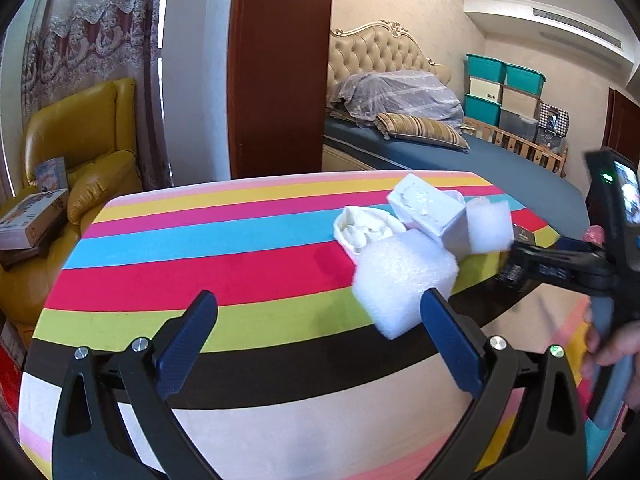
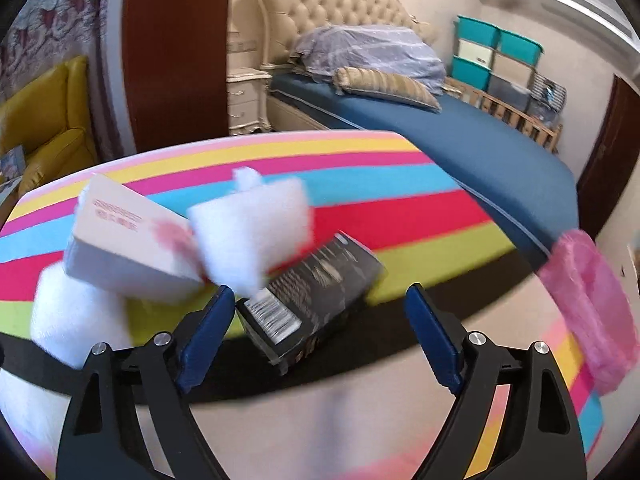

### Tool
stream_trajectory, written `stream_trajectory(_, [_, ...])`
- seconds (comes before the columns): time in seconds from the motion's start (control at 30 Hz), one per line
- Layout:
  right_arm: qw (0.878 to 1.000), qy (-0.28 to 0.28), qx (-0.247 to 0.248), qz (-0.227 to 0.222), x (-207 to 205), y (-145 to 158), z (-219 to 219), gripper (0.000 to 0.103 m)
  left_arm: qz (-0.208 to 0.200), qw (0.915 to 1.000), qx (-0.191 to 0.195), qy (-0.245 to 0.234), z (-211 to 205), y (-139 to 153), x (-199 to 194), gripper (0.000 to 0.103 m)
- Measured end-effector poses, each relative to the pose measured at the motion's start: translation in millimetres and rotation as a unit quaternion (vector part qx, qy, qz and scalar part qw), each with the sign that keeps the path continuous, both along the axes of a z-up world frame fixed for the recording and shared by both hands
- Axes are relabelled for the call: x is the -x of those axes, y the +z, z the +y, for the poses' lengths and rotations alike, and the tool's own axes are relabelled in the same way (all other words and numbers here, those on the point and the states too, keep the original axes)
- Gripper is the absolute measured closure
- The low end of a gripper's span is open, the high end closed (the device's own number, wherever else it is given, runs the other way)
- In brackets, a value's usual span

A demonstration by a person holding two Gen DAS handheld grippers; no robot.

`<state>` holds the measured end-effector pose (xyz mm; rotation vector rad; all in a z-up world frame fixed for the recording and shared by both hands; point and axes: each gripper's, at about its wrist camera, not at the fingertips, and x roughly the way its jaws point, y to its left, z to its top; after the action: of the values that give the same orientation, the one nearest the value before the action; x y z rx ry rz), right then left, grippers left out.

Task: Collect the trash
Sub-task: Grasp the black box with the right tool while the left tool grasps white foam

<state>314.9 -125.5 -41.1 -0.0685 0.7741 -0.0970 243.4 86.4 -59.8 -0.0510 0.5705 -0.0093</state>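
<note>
On the left wrist view, the left gripper (image 1: 320, 332) hangs over the round table with its rainbow-striped cloth (image 1: 200, 276), its blue-padded jaws spread wide with nothing between them. Just past its right finger lies a large white foam block (image 1: 404, 280), and behind that sit a crumpled cream paper wad in a small cup (image 1: 366, 232) and a white cardboard box (image 1: 426, 210) lying tilted, with a smaller white foam piece (image 1: 490, 222) beside it. The right gripper (image 1: 516, 258) reaches in from the right edge, held by a hand (image 1: 612, 344).

On the right wrist view, the right gripper (image 2: 320, 320) also stands spread, pinching nothing. A black printed carton with a barcode end (image 2: 312, 300) lies on the cloth between and just beyond its fingers, untouched by the pads. Beyond the left finger, the small foam piece (image 2: 252, 232) and the pale box (image 2: 128, 248) look blurred, the large foam block (image 2: 76, 312) to their left. A pink plastic bag (image 2: 592, 304) hangs at the right edge.

Farther off stand a blue-sheeted bed (image 2: 460, 140) and a yellow leather armchair (image 1: 80, 152).
</note>
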Motion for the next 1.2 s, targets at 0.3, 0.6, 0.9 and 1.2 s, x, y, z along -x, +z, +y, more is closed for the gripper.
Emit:
stream_trajectory(0.3, [0.998,0.010,-0.058,0.008,22,0,-44,0.022,0.016,0.9998,-0.003,-0.014,-29,-7,-15,0.005])
stream_trajectory(0.6, [0.996,0.064,-0.059,0.034,-7,-17,-33,0.037,0.048,0.9988,0.000,-0.004,-41,-17,-27,0.005])
stream_trajectory(0.9, [0.993,0.095,-0.075,0.017,2,-13,-52,0.064,0.006,0.9997,0.021,-0.011,-64,0,-19,0.005])
stream_trajectory(1.2, [0.993,0.076,-0.094,-0.007,31,-4,-97,0.064,-0.035,0.9939,-0.014,-0.104,-140,20,-31,0.005])
